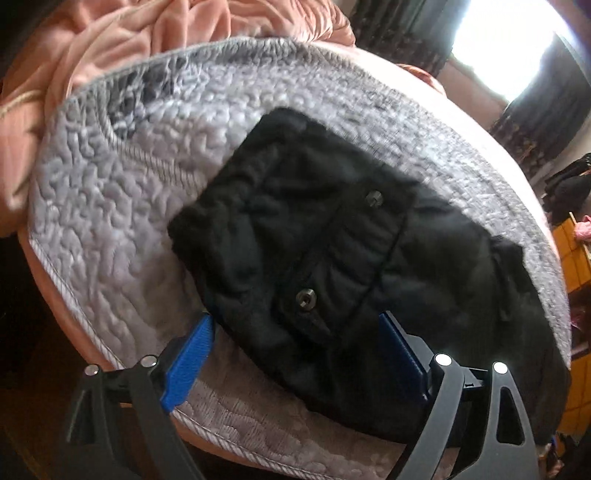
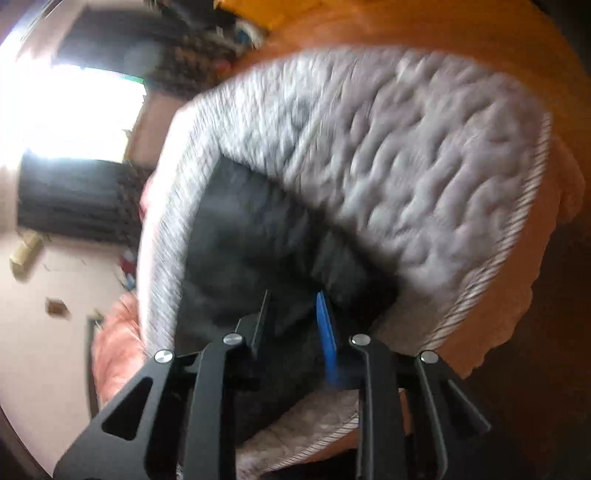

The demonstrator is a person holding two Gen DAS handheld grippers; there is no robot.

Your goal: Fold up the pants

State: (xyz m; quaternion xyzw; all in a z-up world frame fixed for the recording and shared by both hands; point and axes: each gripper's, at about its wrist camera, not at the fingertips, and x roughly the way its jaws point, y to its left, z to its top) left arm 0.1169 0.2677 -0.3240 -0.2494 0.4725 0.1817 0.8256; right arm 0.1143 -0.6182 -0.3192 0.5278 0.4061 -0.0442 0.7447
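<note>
Just ahead of the widely spread left gripper (image 1: pixel 295 347), folded black pants (image 1: pixel 332 258) are laid slantwise on a grey quilt (image 1: pixel 110 206); the right gripper (image 2: pixel 295 321) is narrowed above them.

pants (image 1: pixel 325 236): black all over, two dull metal snaps, dark stitched seams
quilted cover (image 1: pixel 110 206): pale grey, raised squiggle pattern, darker grey blotches at the far edge, white corded trim
blanket (image 1: pixel 122 33): salmon pink, plain, deeply creased
curtains (image 1: pixel 539 122): dark, small faded floral print
left gripper (image 1: pixel 295 354): bright blue pads, black frame, silver rivets
right gripper (image 2: pixel 295 325): one blue pad showing edge-on, black frame, silver rivets
wall (image 2: pixel 48 258): pale pink, blurred
furniture (image 1: pixel 576 258): yellow-orange
</note>
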